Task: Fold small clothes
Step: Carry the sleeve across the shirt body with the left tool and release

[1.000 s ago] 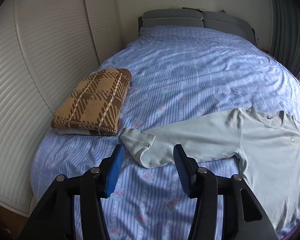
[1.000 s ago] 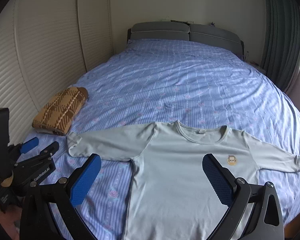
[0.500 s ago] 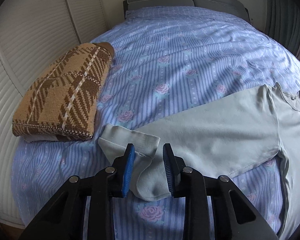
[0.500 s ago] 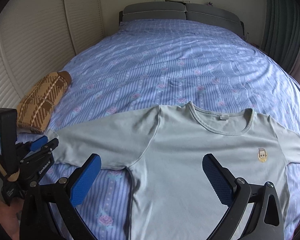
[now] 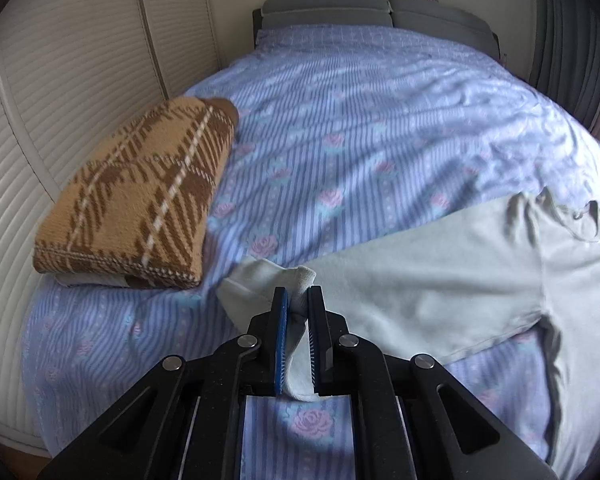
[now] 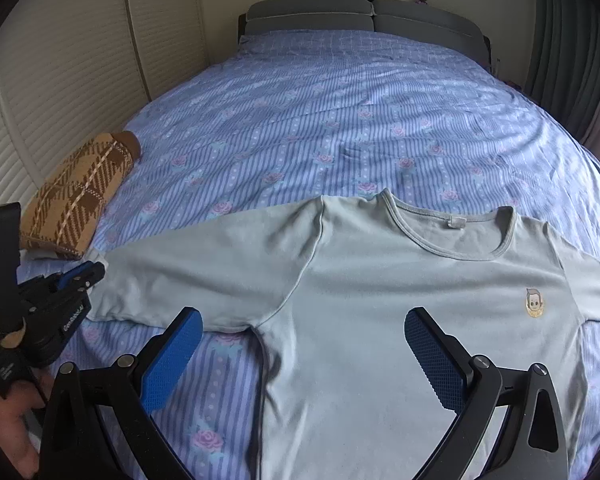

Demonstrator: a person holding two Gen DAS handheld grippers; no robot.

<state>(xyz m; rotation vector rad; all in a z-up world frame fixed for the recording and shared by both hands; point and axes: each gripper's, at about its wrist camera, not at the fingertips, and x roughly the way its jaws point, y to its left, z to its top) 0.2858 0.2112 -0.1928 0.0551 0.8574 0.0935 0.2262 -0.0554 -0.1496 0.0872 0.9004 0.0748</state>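
A pale grey-green long-sleeved shirt (image 6: 380, 300) lies flat, face up, on the bed, collar toward the headboard, with a small cartoon badge (image 6: 534, 303) on the chest. Its left sleeve (image 5: 400, 284) stretches toward the bed's left side. My left gripper (image 5: 297, 300) is shut on the sleeve cuff (image 5: 268, 280), which bunches between the blue pads; it also shows in the right wrist view (image 6: 86, 272). My right gripper (image 6: 300, 344) is open and empty, hovering over the shirt's lower body near the left armpit.
A folded brown plaid knit (image 5: 136, 200) lies at the bed's left edge beside the cuff. The blue striped floral sheet (image 6: 340, 120) covers the bed up to the grey headboard (image 6: 364, 16). Slatted wardrobe doors (image 5: 52, 80) stand left, a curtain (image 6: 572, 40) right.
My left gripper moved forward and down onto the sleeve cuff and closed on it. My right gripper came lower and closer over the shirt, still open.
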